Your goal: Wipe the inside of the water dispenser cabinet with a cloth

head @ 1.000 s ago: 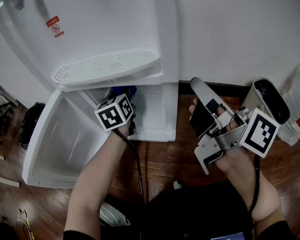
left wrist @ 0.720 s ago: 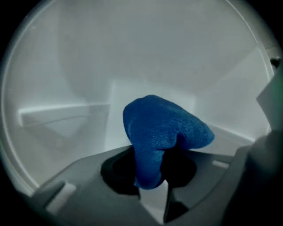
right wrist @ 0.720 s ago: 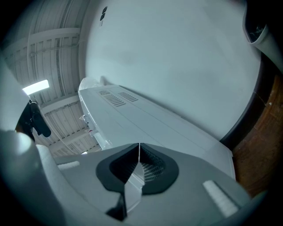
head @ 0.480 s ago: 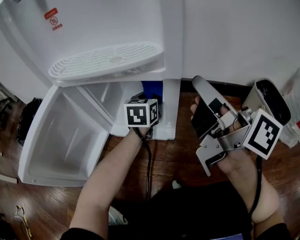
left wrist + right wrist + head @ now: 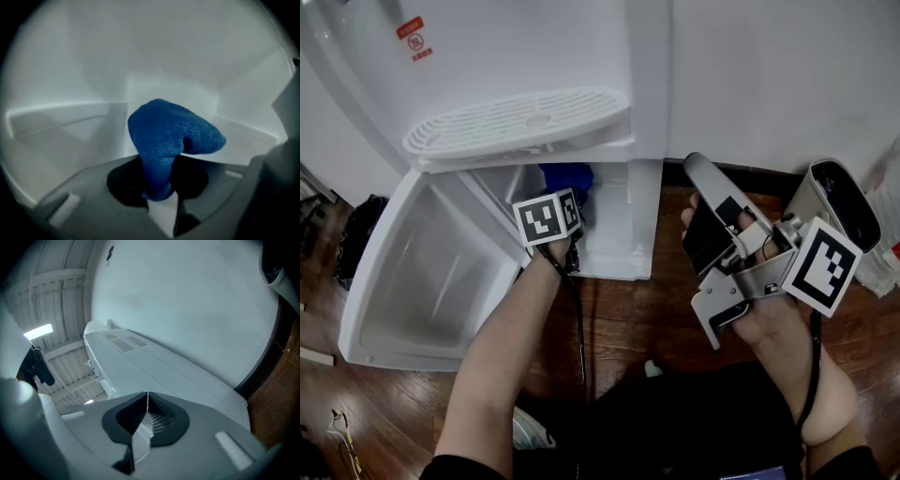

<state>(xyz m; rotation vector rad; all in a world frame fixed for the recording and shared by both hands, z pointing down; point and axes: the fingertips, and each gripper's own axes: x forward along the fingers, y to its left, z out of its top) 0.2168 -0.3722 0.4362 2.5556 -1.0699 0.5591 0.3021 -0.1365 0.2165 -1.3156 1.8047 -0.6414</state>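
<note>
The wiping step is in hand, as I judge it: the left tool point(image 5: 157, 196) has its jaws pinched narrow on the blue cloth point(image 5: 168, 136), a bunched fold of it standing out past the tips, and it reaches into the open cabinet point(image 5: 619, 230) at the foot of the dispenser point(image 5: 516, 66), just under the drip tray point(image 5: 516, 127). The cloth sits well inside, towards the back, with pale walls and a ledge behind it in the left gripper view. Whether it presses on any surface I cannot tell. The door point(image 5: 422, 281) lies swung wide to the left, low over the wooden floor point(image 5: 628, 319), and leaves the opening free. The right tool point(image 5: 146, 399) has its jaws together on nothing and is held up to the right of the dispenser, well apart from the work. The next move, I think, calls for the cloth's bulge to be laid flat against a wall or the bottom and drawn across in strokes, into the corners too, with the grip kept firm so the fold does not slip out. The wrist needs room under the tray.
</note>
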